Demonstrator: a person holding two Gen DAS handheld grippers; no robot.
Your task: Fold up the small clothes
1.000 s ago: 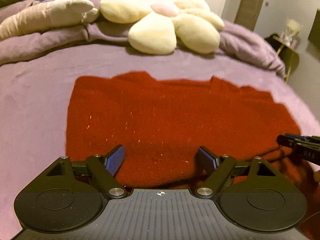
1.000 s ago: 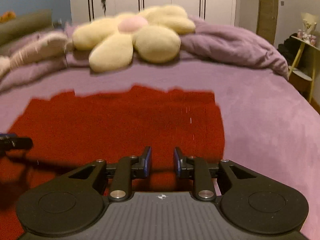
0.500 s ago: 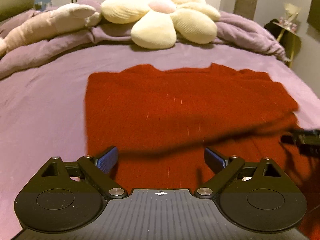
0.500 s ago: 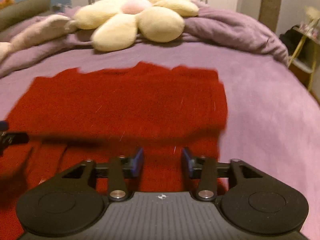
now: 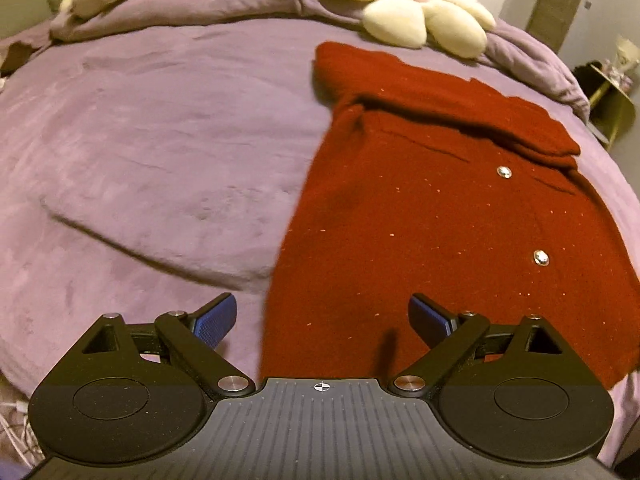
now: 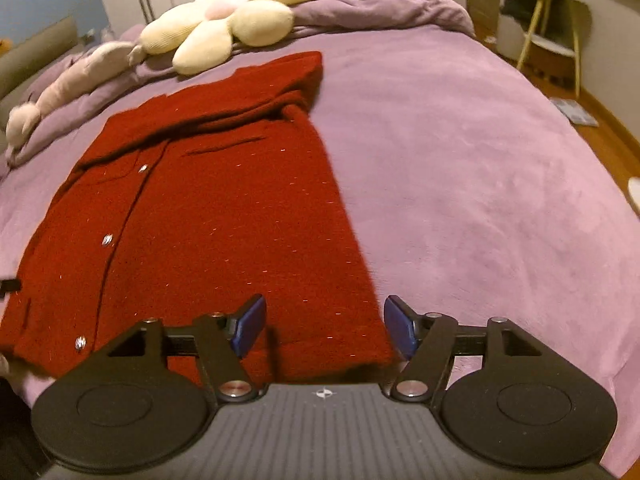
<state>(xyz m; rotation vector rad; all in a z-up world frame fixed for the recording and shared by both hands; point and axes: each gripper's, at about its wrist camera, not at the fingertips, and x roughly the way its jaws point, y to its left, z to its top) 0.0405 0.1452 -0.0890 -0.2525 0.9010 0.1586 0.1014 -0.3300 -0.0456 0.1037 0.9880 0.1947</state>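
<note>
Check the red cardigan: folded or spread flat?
Partly folded: the red cardigan has its top edge turned down over the chest; the buttoned body lies spread on the bed.

Seen from behind along the lower edge of each wrist view: left gripper (image 5: pixel 322 318), tilted downward, jaws spread wide, blue pads (image 5: pixel 214 320) angled outward, nothing pinched between them. Right gripper (image 6: pixel 324 326), likewise pitched down, jaws opening at this moment, blue pads (image 6: pixel 250 324) set closer together than the left pair, gripping nothing. Black finger arms and round pivot housings filling the bottom of both frames.
</note>
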